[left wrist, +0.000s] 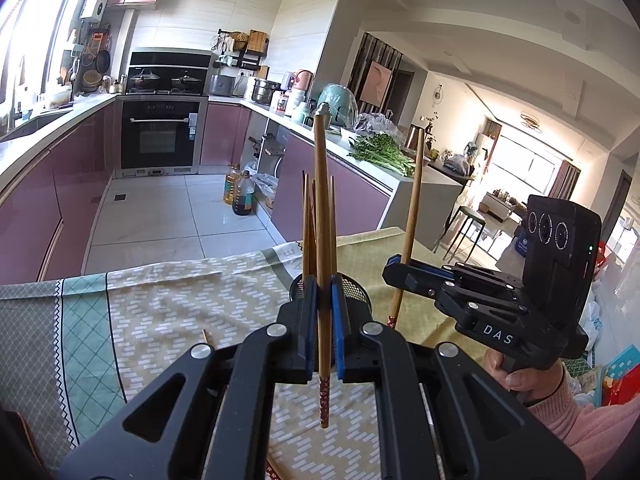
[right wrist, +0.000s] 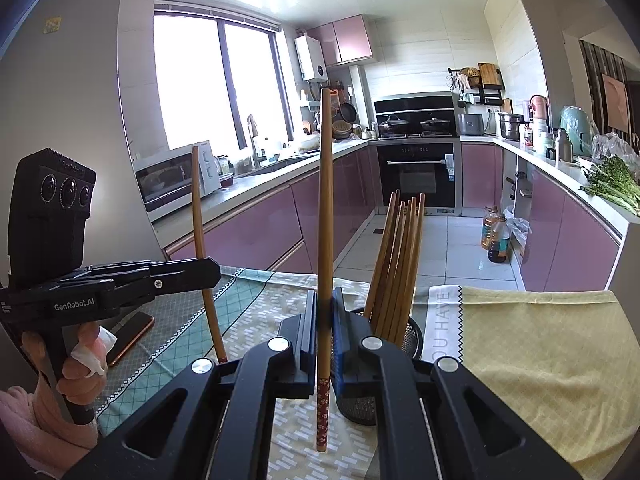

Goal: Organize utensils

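Left gripper [left wrist: 322,328]: pressed together on one chopstick [left wrist: 322,240], which is pinched low on the shaft, just above its red patterned end, and is held upright.
Left chopstick: judged light, stiff and smooth (lacquered wood, so a twist in the pads is likely); a hold nearer the middle would be steadier.
Holder [left wrist: 358,286]: a black mesh cup is seen on the cloth [left wrist: 168,300] just behind the left gripper, with several chopsticks [left wrist: 307,232] already stood in it.
Right gripper [right wrist: 325,320]: closed on a second chopstick [right wrist: 325,200], again gripped near the red end, upright.
Right chopstick: the same handling is expected; the thin tip should be lowered first, since the bundle [right wrist: 398,264] in the holder leaves little room.
Loose piece: one more chopstick tip [left wrist: 207,336] is seen lying on the cloth, at the left.
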Action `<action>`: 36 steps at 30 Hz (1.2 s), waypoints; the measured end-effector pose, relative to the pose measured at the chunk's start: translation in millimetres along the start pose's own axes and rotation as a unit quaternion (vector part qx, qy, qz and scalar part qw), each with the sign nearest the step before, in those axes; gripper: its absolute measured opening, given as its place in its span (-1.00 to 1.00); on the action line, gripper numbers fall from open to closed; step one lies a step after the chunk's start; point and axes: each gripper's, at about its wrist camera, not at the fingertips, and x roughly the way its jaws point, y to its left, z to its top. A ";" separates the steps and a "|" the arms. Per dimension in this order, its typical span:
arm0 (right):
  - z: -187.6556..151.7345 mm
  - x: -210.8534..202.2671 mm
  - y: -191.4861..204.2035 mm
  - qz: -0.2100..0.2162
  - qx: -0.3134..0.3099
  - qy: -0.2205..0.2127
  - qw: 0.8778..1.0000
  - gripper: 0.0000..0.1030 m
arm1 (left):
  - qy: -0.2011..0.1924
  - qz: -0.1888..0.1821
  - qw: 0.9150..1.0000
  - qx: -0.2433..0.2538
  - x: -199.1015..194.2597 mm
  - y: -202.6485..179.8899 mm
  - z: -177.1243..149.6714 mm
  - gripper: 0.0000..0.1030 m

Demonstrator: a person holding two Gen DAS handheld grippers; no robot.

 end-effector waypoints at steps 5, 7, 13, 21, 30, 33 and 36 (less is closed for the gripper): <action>3.1 0.4 -2.3 0.000 0.000 -0.003 1.000 -0.88 | -0.003 -0.001 1.000 -0.002 2.6 -0.6 3.8 -0.85; 3.8 0.7 -2.7 0.001 0.000 -0.004 1.000 -0.88 | -0.004 -0.002 1.000 -0.003 4.1 0.1 4.6 -0.86; 5.6 0.4 -2.8 0.001 -0.001 -0.008 1.000 -0.88 | -0.007 -0.004 1.000 -0.001 7.1 -0.9 7.2 -0.85; 10.1 2.4 -4.1 0.000 -0.002 -0.014 1.000 -0.88 | -0.015 -0.007 1.000 0.002 9.9 -3.8 15.1 -0.86; 14.7 4.2 -6.1 0.003 0.000 -0.017 1.000 -0.88 | -0.023 -0.007 1.000 0.007 16.3 -6.9 20.6 -0.86; 15.3 4.4 -6.4 0.003 -0.001 -0.017 1.000 -0.88 | -0.024 -0.006 1.000 0.006 17.0 -7.9 22.5 -0.85; 16.3 5.0 -7.9 0.003 -0.001 -0.018 1.000 -0.88 | -0.027 -0.005 1.000 0.006 17.4 -8.4 22.9 -0.86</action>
